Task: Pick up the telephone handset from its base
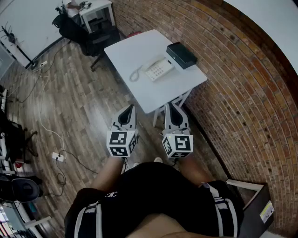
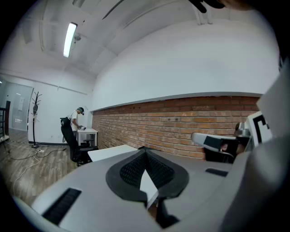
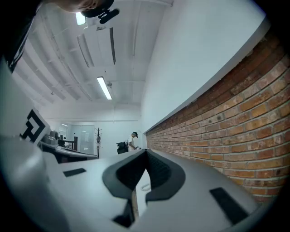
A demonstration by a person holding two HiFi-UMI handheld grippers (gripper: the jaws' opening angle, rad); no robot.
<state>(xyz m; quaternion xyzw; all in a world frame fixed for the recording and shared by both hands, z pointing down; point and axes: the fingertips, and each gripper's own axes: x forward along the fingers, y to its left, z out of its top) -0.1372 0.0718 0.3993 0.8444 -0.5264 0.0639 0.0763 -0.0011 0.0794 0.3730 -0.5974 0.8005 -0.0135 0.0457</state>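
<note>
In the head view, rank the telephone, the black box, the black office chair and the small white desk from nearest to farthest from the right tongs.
1. Telephone, on the white table just ahead of the right tongs.
2. Black box, at the table's far right.
3. Black office chair, beyond the table, left.
4. Small white desk, farthest back, upper left.

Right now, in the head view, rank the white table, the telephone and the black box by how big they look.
1. The white table, by far the largest.
2 and 3. The telephone and the black box look too alike to rank. The telephone spreads slightly wider only if its coiled cord counts.
</note>
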